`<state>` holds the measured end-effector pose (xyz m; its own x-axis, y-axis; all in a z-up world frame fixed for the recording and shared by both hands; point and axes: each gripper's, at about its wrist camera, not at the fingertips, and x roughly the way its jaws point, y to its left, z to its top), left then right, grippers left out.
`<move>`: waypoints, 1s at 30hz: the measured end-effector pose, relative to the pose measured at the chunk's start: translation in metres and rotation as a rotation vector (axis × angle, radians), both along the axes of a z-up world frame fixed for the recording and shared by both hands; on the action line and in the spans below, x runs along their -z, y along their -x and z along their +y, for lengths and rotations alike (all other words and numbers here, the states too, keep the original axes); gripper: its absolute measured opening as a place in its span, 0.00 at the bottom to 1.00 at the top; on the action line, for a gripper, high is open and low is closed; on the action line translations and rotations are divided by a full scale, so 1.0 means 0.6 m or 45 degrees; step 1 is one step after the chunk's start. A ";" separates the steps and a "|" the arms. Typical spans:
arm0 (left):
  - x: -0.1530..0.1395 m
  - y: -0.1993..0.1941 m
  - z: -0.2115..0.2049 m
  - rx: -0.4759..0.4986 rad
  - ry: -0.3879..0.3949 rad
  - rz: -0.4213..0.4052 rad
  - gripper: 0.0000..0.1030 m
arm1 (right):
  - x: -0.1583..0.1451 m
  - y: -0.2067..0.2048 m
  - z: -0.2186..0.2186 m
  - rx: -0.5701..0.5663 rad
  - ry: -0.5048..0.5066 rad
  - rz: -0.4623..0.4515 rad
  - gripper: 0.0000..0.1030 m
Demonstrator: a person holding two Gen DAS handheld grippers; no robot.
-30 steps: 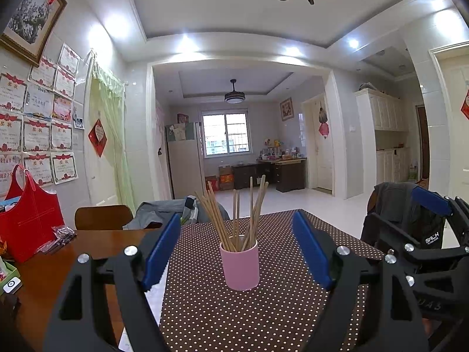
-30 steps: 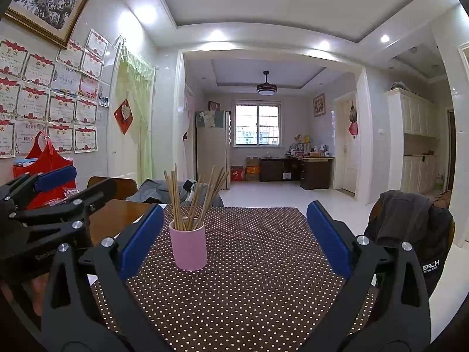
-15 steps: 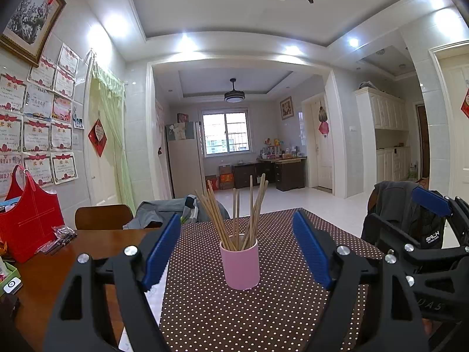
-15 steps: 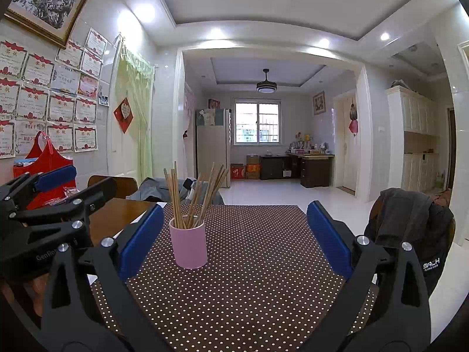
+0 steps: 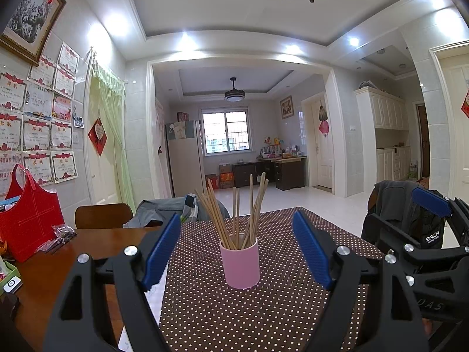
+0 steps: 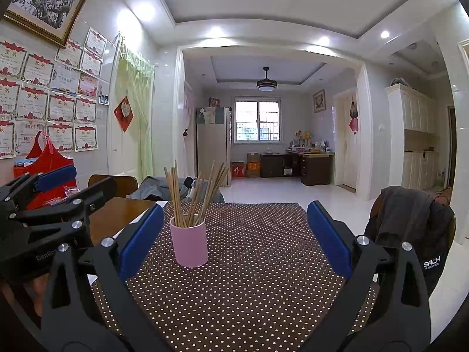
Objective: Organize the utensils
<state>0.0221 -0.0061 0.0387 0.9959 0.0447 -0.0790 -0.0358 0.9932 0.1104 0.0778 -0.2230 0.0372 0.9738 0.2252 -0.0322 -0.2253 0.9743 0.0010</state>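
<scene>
A pink cup [image 5: 240, 264] holding several wooden chopsticks [image 5: 234, 214] stands upright on a brown polka-dot cloth [image 5: 234, 316]. My left gripper [image 5: 236, 252] is open, its blue pads wide apart with the cup framed between them, a little farther on. In the right wrist view the same pink cup [image 6: 189, 245] with its chopsticks [image 6: 193, 193] sits left of centre. My right gripper [image 6: 234, 237] is open and holds nothing; the cup is near its left pad. Each gripper shows at the edge of the other's view.
The wooden table [image 5: 47, 275] carries a red bag [image 5: 26, 220] and small packets at the left. A wooden chair [image 5: 102, 215] stands behind the table. A chair draped with dark jackets [image 6: 410, 223] stands at the right. White tiled floor [image 6: 293, 190] lies beyond.
</scene>
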 end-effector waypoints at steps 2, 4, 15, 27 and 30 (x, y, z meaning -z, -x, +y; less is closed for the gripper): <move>0.000 0.000 0.000 0.000 0.000 -0.001 0.75 | 0.000 0.000 0.000 0.001 0.000 -0.001 0.93; 0.000 0.000 0.000 0.000 0.000 -0.001 0.75 | 0.000 -0.001 0.000 0.001 0.000 -0.001 0.93; -0.001 0.000 0.000 0.000 0.001 0.000 0.75 | 0.000 -0.001 0.002 0.001 0.001 0.001 0.93; -0.001 0.000 0.000 -0.002 0.001 0.003 0.75 | 0.000 0.000 0.003 0.000 0.000 0.005 0.93; -0.001 -0.001 0.000 -0.001 0.001 0.002 0.75 | 0.000 0.000 0.003 0.002 0.000 0.004 0.93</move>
